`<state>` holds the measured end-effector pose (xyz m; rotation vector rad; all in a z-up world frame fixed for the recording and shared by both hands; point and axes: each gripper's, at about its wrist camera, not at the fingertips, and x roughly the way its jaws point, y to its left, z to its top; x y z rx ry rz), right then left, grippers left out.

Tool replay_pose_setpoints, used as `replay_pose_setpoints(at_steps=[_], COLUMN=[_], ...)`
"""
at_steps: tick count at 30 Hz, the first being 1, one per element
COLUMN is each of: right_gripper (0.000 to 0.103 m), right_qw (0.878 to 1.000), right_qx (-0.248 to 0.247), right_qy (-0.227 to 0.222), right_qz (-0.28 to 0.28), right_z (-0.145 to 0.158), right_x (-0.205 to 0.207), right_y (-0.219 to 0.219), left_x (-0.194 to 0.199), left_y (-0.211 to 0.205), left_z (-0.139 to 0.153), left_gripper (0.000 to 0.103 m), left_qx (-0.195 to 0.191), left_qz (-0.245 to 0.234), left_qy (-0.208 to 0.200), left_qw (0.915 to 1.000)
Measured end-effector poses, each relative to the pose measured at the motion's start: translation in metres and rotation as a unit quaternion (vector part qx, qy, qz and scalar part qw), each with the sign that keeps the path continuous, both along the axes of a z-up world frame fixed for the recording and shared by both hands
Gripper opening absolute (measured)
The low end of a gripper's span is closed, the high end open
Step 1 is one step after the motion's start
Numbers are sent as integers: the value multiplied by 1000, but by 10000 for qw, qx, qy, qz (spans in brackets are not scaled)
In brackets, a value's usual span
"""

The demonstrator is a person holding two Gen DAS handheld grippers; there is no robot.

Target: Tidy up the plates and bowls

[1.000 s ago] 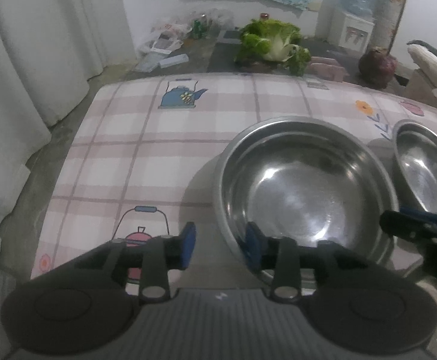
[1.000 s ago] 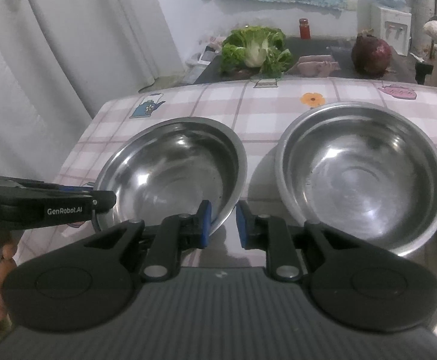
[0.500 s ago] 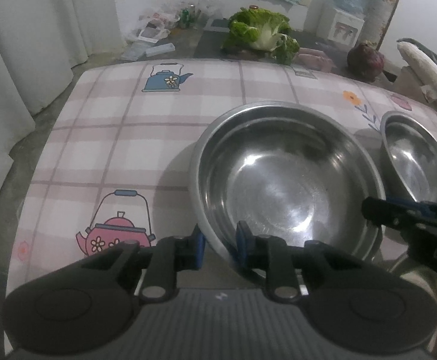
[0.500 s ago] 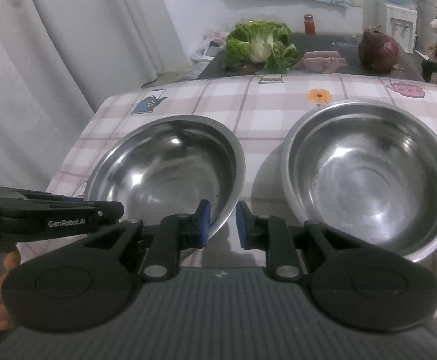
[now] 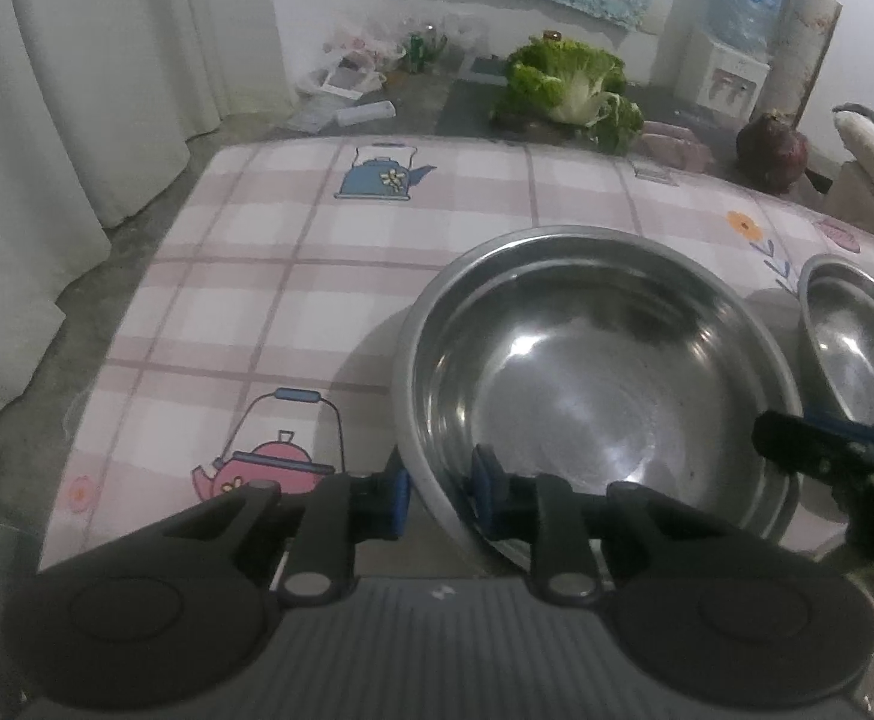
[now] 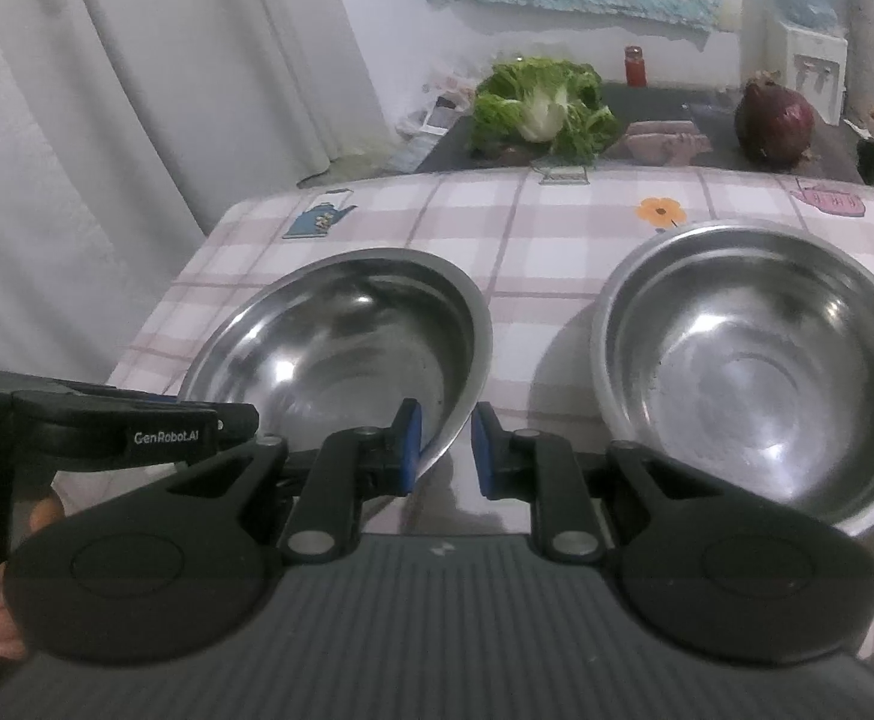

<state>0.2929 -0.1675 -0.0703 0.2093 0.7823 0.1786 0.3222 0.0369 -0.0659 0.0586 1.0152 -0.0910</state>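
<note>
Two steel bowls sit on a pink checked tablecloth. The left bowl (image 5: 592, 384) (image 6: 341, 348) is tilted, its near side raised. My left gripper (image 5: 437, 489) is shut on its near rim, one finger inside and one outside. The second bowl (image 6: 754, 360) (image 5: 856, 342) rests flat to its right. My right gripper (image 6: 444, 447) hovers low between the two bowls, jaws a narrow gap apart and holding nothing. The left gripper's side shows in the right wrist view (image 6: 131, 435).
The tablecloth (image 5: 293, 276) has teapot prints and drops off at the left edge. Beyond the far edge lie a cabbage (image 6: 538, 105), a dark red onion (image 6: 772, 120) and a water dispenser (image 5: 730, 54). White curtains hang at left.
My left gripper moved in and closed on the left bowl's near rim, then lifted that side so the bowl tilts. The right gripper stayed low between the bowls.
</note>
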Motion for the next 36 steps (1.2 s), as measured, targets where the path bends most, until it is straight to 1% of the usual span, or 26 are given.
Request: replay_pose_setpoints(at_steps=[4,8,14,20,23,26,29,34,36], right_gripper=[17,17,17,17,17,17,18,18,18], right_qw=[9998,9995,9990,9976,9970,9961,9950,9941,9939], right_qx=[85,60,141,187,196,156,126,58,58], right_qy=[-167,-305,-370,-507,-494,-438,-341,-188,-168], right_qz=[58,31,-218,-436,-564,-747,-928,-1066,-1088], right_z=[13,26,38,56,60,58,51,37,32], right_x=[-5,-10,-21,-34,-38,-43,-48,-48,-47], right_y=[-3,-8,-29,-63,-83,-103,-122,-144,-151], left_x=[-7,-11,-12,-4,-2,2,4,8,6], left_y=[-4,-12,-33,-68,-91,-112,-130,-153,-160], left_z=[18,35,45,55,54,45,37,24,23], left_gripper=[22,22,22,23,23,23,24,25,25], left_qx=[108,98,-18,-47,-58,-87,-83,-19,78], left_qz=[-120,-230,-465,-775,-929,-1057,-1209,-1393,-1455], left_qy=[-198,-415,-475,-520,-513,-369,-309,-206,-259], left_qw=[9997,9988,9978,9956,9943,9937,9922,9900,9890])
